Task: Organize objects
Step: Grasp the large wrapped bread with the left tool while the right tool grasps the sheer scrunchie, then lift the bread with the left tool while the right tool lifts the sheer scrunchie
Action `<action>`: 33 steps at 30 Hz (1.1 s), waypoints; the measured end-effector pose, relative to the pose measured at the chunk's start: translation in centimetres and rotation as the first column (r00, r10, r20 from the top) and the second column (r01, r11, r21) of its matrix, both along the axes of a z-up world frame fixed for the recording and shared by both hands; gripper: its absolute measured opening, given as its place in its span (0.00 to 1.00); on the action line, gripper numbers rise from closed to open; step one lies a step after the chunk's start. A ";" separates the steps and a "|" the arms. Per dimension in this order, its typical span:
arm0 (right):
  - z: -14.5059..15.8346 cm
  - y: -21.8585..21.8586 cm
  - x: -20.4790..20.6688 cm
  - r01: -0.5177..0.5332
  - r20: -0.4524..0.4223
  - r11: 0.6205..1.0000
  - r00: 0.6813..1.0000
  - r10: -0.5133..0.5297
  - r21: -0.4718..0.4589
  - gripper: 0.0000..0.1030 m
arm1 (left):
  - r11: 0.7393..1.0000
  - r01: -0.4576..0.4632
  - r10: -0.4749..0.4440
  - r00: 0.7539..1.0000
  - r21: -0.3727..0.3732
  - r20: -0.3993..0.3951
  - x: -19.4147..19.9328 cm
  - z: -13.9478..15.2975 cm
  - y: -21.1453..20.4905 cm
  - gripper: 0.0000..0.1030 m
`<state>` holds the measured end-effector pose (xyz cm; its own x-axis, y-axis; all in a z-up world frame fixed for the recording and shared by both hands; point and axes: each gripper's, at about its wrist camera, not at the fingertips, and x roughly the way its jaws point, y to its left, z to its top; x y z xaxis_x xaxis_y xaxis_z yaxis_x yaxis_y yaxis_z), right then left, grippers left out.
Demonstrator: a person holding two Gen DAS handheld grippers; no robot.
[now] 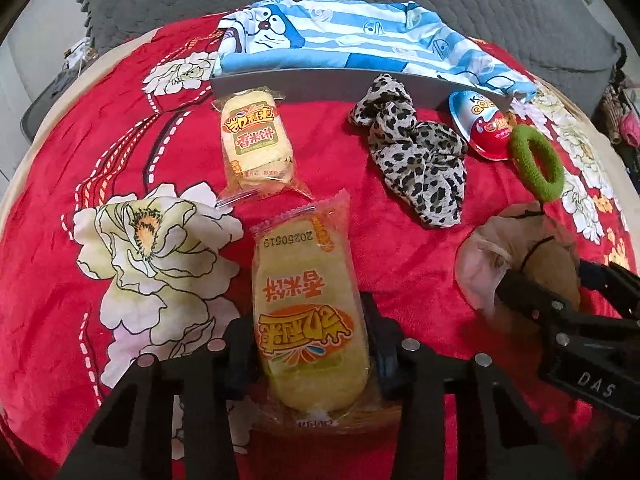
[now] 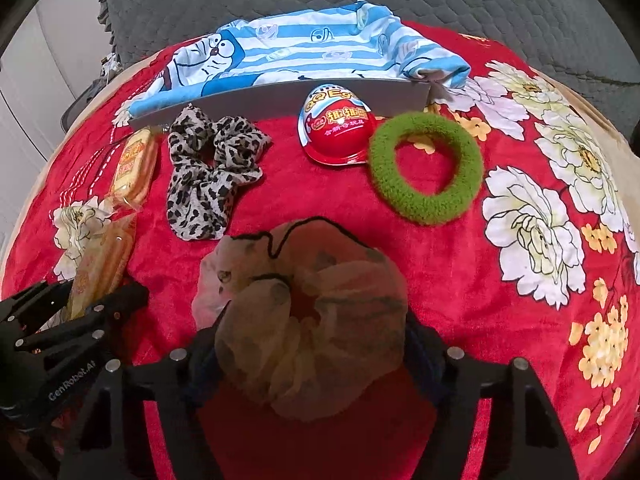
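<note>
My two wrist views are evenly and fairly brightly lit, with colour strongly saturated on the red floral plush blanket [image 1: 332, 148]. Shadows are soft and short, so I cannot place the light source. Glare sits on the clear crinkly wrapper of the yellow rice-cracker packet [image 1: 308, 312] and on the glossy red-and-white plastic egg-shaped toy pack [image 2: 338, 124]. Fisheye distortion bows the straight grey board edge [image 1: 320, 84] into an arc and curves the blanket outward. Black vignette fills the corners. The centre looks sharp to me; the rims smear, and the near black gripper frames look soft.
</note>
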<state>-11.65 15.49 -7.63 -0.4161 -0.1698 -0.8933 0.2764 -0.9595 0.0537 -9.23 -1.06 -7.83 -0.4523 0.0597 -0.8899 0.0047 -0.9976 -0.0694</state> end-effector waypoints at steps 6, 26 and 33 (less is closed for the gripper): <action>0.0 -0.1 0.1 -0.003 -0.002 1.000 1.000 0.003 0.002 0.72 | 1.000 -0.005 0.005 1.000 0.013 -0.006 0.1 0.3 -0.4 0.39; 1.2 0.0 0.8 -0.034 -0.014 0.998 0.999 0.033 -0.047 0.23 | 0.998 -0.053 0.055 0.997 0.042 -0.047 1.3 2.3 -1.5 0.38; 2.5 0.2 1.3 -0.042 -0.033 0.996 0.999 0.040 -0.079 0.20 | 0.997 -0.063 0.066 0.995 0.052 -0.069 1.6 3.5 -1.4 0.38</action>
<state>-10.32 15.73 -5.17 -0.4353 -0.2574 -0.8627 0.3182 -0.9404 0.1201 -7.64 -2.44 -4.32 -0.5181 0.0713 -0.8523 0.0625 -0.9907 -0.1209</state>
